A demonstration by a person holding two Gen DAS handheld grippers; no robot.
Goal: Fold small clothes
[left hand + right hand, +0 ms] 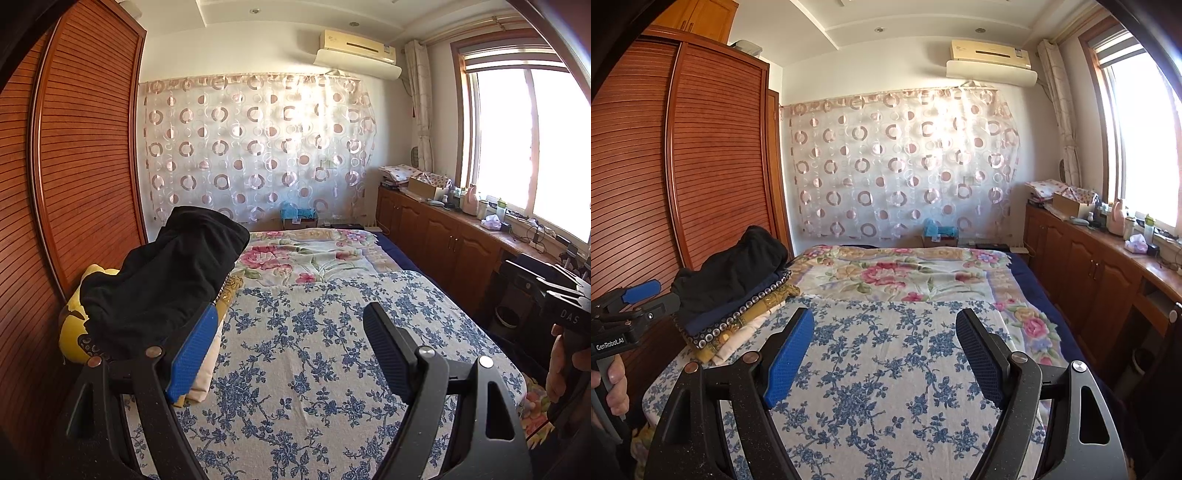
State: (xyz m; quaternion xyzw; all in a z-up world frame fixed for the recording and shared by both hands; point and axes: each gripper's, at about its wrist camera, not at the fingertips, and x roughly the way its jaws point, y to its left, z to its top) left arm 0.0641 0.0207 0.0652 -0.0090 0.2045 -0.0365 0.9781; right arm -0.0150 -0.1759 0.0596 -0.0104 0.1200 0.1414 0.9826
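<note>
A pile of clothes lies at the bed's left edge, with a crumpled black garment (pixel 162 273) (pixel 735 269) on top. Under it sit folded layers: dark blue, a beaded-edged cloth (pixel 738 317), mustard and cream; a yellow item (pixel 75 321) shows at its left in the left wrist view. My left gripper (pixel 291 347) hovers open over the blue-flowered cloth (pixel 314 350) (pixel 886 350), its blue pad just right of the pile, nothing between the fingers. My right gripper (pixel 886 350) is also open and empty above the same cloth. Each view shows the other gripper at its edge, held by a hand.
A slatted wooden wardrobe (pixel 85 155) (pixel 701 155) stands close on the left. A pink-flowered bedspread (pixel 306 254) (pixel 905 273) covers the far half of the bed. Low wooden cabinets (pixel 443 236) (pixel 1089 258) with clutter run under the window on the right. A circle-patterned curtain (pixel 905 162) hangs behind.
</note>
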